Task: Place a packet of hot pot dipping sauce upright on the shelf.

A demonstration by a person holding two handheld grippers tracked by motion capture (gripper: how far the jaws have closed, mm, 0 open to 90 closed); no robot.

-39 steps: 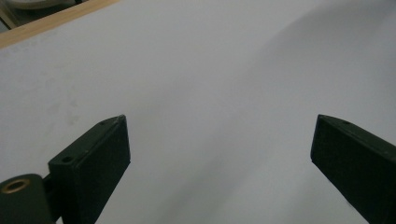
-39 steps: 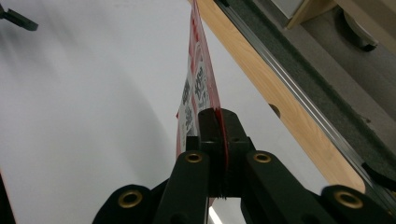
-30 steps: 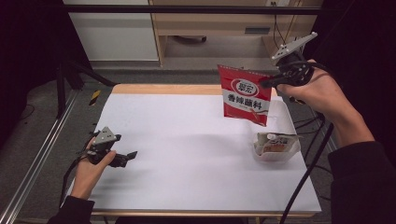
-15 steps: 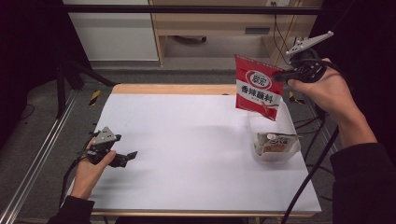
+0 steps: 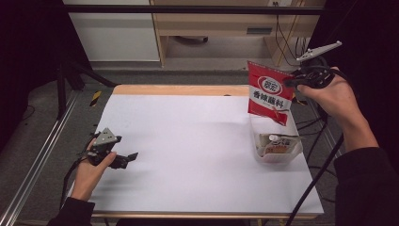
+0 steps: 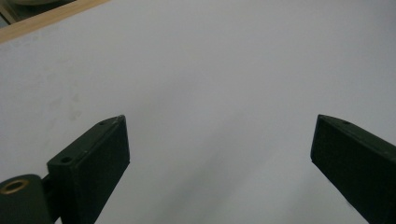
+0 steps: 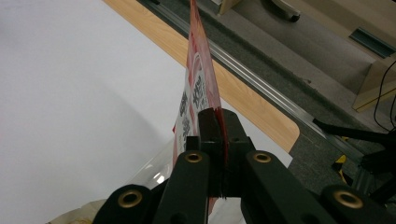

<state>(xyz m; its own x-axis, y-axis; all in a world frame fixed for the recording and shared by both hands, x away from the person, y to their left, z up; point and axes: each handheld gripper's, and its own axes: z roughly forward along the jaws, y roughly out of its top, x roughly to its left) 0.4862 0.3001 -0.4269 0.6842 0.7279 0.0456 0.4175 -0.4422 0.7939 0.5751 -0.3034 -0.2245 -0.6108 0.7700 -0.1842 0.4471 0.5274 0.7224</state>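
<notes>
The right tongs are clamped on a red seasoning packet hanging just above the clear plastic tub; the left tongs, well left of the tub, gape apart on the bench.

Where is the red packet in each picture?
High view: red packet hangs at upper right, pinched by the right gripper, above the clear tub.
Left gripper view: not in it.
Right gripper view: edge-on at centre, between the shut jaws.
Shared landmark: the white tabletop.
</notes>
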